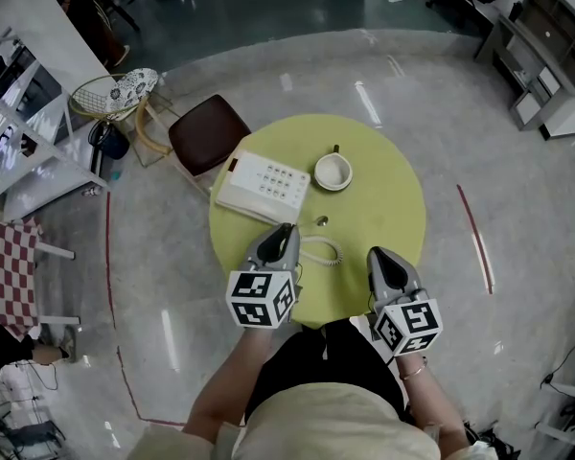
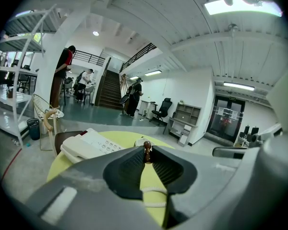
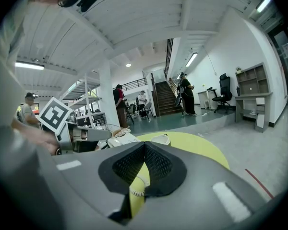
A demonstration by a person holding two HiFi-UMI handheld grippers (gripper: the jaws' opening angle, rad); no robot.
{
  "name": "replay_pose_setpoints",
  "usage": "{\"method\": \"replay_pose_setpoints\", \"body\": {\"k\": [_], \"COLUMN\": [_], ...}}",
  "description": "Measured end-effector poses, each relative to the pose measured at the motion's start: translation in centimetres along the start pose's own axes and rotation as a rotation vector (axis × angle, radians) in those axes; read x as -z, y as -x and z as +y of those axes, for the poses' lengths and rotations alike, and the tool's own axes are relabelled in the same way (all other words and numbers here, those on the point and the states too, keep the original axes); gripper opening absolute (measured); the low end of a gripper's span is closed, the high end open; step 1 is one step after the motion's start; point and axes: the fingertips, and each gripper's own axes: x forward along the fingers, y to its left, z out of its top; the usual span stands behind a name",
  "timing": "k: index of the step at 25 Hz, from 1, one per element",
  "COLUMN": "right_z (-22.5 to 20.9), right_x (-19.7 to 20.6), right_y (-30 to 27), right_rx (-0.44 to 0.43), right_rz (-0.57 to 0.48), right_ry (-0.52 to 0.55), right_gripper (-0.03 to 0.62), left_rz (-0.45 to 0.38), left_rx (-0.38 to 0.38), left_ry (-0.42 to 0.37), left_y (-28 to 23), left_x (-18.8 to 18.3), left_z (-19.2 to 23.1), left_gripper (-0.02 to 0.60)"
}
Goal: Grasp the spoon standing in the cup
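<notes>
Left tool barely spread, empty; right tool pressed together. Spoon upright in cup, well apart across desk.

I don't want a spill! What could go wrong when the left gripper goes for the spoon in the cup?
The left gripper has only a narrow gap between its jaws, so it might knock the spoon and tip the cup. The coiled cord lies close beside that gripper and could snag.
</notes>
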Motion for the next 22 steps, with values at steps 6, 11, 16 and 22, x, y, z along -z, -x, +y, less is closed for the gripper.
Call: {"method": "replay_pose_setpoints", "body": {"k": [6,11,16,22], "right_z": [0.4,0.7,1.1,1.4], "right_x": [0.5,0.8,0.8,0.3], "right_y": [0.5,0.6,0.8,1.2], "right_rx": [0.007,0.009,0.004,0.011], "right_rz": [0.0,0.003,0.002,0.002], "right_ry": [0.0,-0.002,0.007,0.032], "right_gripper": [-0.002,-0.002,-0.002,-0.003], "left_rz": [0.015,0.026,0.032,0.031], "left_rx": [0.007,0.013,0.022,0.034], "left_ry": [-0.009,-0.015,-0.023,-0.041], "left_y": [0.6,1.1,1.5,1.8], "left_x": [1.1,1.8,2.2,2.1], "left_z": [-0.2,-0.3,-0.6,-1.2], "left_gripper": [0.052,0.052,0.052,0.052]}}
